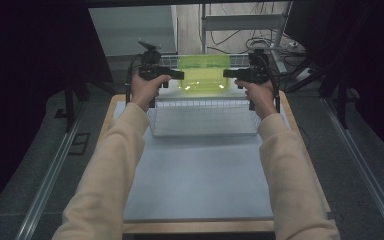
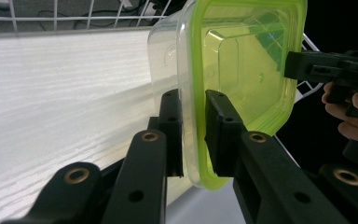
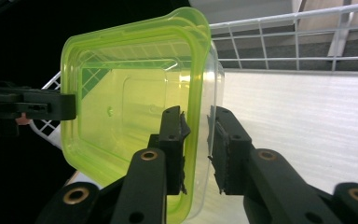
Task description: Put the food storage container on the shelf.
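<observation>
**Two Grippers Ease a Lidded Box Down Into a Wire Basket**

A clear plastic food box with a lime-green snap lid [image 1: 204, 75] hangs on its side above the white wire basket [image 1: 205, 131], lid facing the person, carried between two hand-held tools. The left gripper [image 2: 194, 133] straddles the lid's rim at one end; its jaws stand on either side of the edge, the outer pad set slightly off the plastic, so the grip looks slack. The right gripper [image 3: 198, 149] takes the opposite rim the same way, with a visible gap at one pad. Judged from this, the box is about to be set down: both hands should sink together and level, holding the box square to the basket's walls, and part fully only once its lower edge rests on the basket floor, or it may tip.

The basket sits at the far end of the pale grey surface [image 1: 200, 185], which has a wooden edge. Beyond the basket stand a white cabinet [image 1: 132, 30] and a metal rack [image 1: 242, 22] with loose cables; dark drapes flank the scene.
</observation>
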A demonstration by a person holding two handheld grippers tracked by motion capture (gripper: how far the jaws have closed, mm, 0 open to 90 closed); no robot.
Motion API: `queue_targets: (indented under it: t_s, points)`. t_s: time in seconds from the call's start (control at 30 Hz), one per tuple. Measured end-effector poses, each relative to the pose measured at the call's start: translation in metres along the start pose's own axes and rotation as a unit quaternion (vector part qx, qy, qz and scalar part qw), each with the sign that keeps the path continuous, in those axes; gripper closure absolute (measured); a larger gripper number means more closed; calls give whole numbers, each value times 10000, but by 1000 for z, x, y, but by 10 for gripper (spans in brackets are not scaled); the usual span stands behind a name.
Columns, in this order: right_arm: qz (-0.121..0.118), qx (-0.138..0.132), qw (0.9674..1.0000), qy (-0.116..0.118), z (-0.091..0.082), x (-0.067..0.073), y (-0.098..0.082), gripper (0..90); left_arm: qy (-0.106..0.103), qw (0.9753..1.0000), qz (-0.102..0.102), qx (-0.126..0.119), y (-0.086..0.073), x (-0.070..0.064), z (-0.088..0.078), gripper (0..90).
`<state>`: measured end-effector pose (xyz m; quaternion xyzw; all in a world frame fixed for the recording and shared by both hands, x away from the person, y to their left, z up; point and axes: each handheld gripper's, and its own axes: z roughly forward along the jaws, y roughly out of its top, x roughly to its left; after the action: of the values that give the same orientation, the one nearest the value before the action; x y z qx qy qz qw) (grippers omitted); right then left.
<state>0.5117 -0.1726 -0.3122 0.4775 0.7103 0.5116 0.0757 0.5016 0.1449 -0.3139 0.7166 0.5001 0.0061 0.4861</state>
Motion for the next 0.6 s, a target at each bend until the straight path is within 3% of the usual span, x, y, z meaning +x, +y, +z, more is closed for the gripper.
queue_targets:
  t_s: [0.23, 0.6]
  points:
    - [-107, 33, 9998, -133, 2, 0, -1, 698, 12, 10000, -44, -5, 0, 3, 5, 721]
    - [-2, 47, 9998, -185, 7, -4, -3, 628, -112, 9998, -47, -125, -2, 14, 11, 580]
